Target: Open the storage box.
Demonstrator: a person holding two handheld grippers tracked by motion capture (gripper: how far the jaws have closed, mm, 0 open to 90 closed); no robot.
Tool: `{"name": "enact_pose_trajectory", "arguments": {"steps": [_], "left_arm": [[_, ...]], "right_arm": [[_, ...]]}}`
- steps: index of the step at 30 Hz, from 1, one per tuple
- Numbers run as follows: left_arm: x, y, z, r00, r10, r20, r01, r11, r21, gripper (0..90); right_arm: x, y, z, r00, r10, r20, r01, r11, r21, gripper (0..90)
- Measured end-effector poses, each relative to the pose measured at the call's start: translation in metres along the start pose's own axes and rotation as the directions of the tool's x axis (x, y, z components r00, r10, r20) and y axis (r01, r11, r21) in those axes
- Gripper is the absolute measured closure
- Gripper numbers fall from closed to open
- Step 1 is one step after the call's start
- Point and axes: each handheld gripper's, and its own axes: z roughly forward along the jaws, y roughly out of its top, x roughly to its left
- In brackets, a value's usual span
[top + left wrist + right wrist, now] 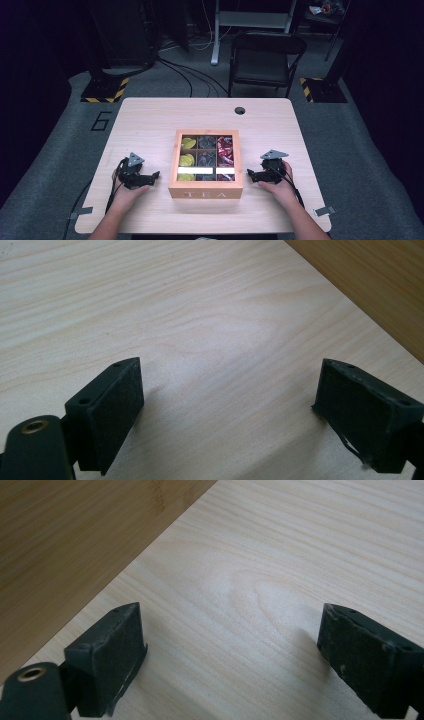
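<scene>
On the pale wooden desk [145,117], the left gripper [150,177] rests at about eight o'clock from the desk's middle, held in the person's left hand [125,192], its fingers [107,415] spread wide with nothing but bare wood grain between them. In the left gripper view the brown side wall of the tea box [370,285] crosses the two o'clock corner, near the tips but apart from them. The tea box [206,192] itself stands at the centre of the desk, slightly toward the six o'clock edge, its clear lid shut over rows of compartments: yellow packets [187,160] in the left column, dark ones [206,159] in the middle, red ones [225,150] in the right. At about four o'clock from it the right gripper [251,175] lies in the right hand [280,187], fingers [107,655] likewise wide and empty, pointing at the box's right wall, which fills the ten o'clock corner of the right gripper view. Nothing lies between either gripper and the box. A round cable hole [240,110] sits near the desk's twelve o'clock edge, and beyond it a dark folding chair [265,60] stands on the grey floor.
</scene>
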Motion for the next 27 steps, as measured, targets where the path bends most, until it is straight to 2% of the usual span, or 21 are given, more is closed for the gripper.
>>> {"name": "enact_pose_trajectory", "arguments": {"steps": [1, 2, 4, 5, 22, 27], "left_arm": [[-0.0009, 0.0000, 0.0008, 0.9999, -0.013, 0.000, 0.013, 0.9999, -0.008, 11.8], [0.0000, 0.0002, 0.0001, 1.0000, 0.000, 0.001, 0.000, 1.0000, 0.003, 11.9], [-0.0010, 0.0001, 0.0008, 0.9999, -0.014, 0.000, 0.014, 0.9999, -0.008, 11.9], [-0.0001, 0.0002, 0.0001, 1.0000, 0.000, 0.001, 0.000, 1.0000, 0.002, 11.9], [-0.0008, -0.0004, 0.0005, 0.9998, -0.018, -0.006, 0.018, 0.9997, -0.019, 14.0], [-0.0011, -0.0004, 0.0003, 0.9998, -0.019, -0.009, 0.019, 0.9996, -0.019, 14.8]], "right_arm": [[0.0000, 0.0000, 0.0000, 1.0000, 0.000, 0.000, 0.000, 1.000, 0.000, 10.9], [-0.0002, 0.0001, -0.0006, 0.9999, -0.009, -0.014, 0.009, 1.000, -0.003, 13.4], [0.0006, -0.0001, -0.0010, 0.9999, -0.003, -0.016, 0.003, 1.000, 0.000, 13.7], [0.0006, -0.0001, -0.0010, 0.9999, -0.006, -0.013, 0.006, 1.000, -0.002, 13.7], [0.0000, -0.0005, -0.0010, 1.0000, 0.000, -0.004, 0.000, 1.000, -0.011, 15.8], [-0.0005, -0.0007, -0.0017, 1.0000, 0.003, -0.005, -0.003, 1.000, -0.013, 18.9]]}}
